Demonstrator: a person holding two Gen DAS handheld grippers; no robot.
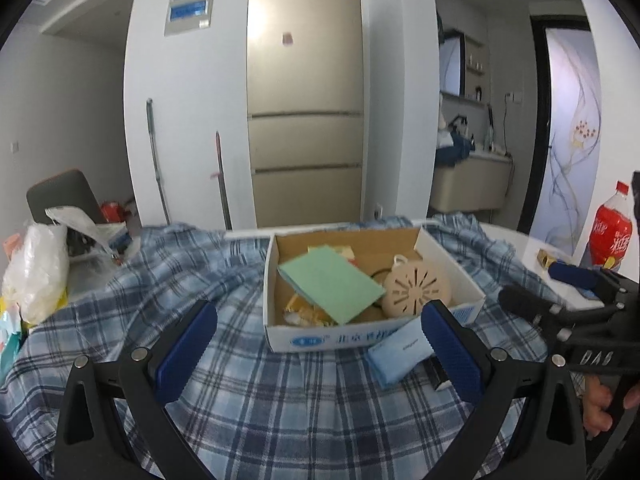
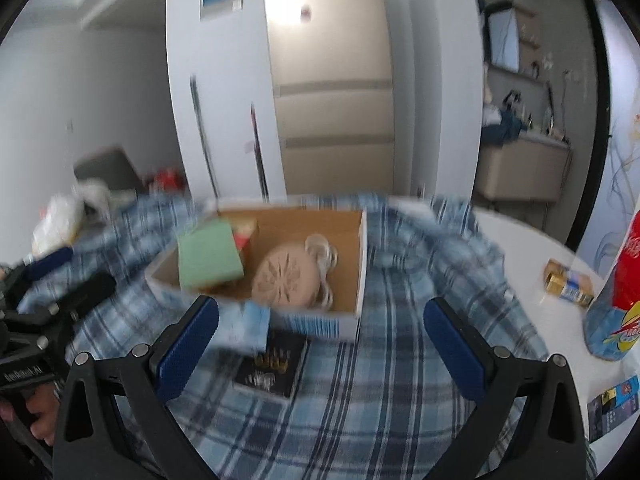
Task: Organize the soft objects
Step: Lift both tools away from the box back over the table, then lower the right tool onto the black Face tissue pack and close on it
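A white cardboard box [image 1: 452, 262] [image 2: 362, 264] stands on a blue plaid cloth [image 1: 280, 408] [image 2: 380, 392]. Inside lie a green cloth [image 1: 330, 282] [image 2: 210, 258], a beige round perforated piece [image 1: 416, 288] [image 2: 286, 276] and yellow bits. A light blue packet [image 1: 398, 354] [image 2: 244, 328] rests against the box's front, beside a flat black item [image 2: 274, 366]. My left gripper [image 1: 320, 344] hangs open just in front of the box. My right gripper [image 2: 320, 344] is open too, holding nothing, and the right wrist view is blurred.
White plastic bags [image 1: 38, 272] and clutter sit at the left. A red soda bottle [image 1: 610, 236] [image 2: 632, 264], a small gold box [image 2: 568, 282] and a printed packet [image 2: 614, 404] stand on the white table at the right. A fridge [image 1: 306, 120] is behind.
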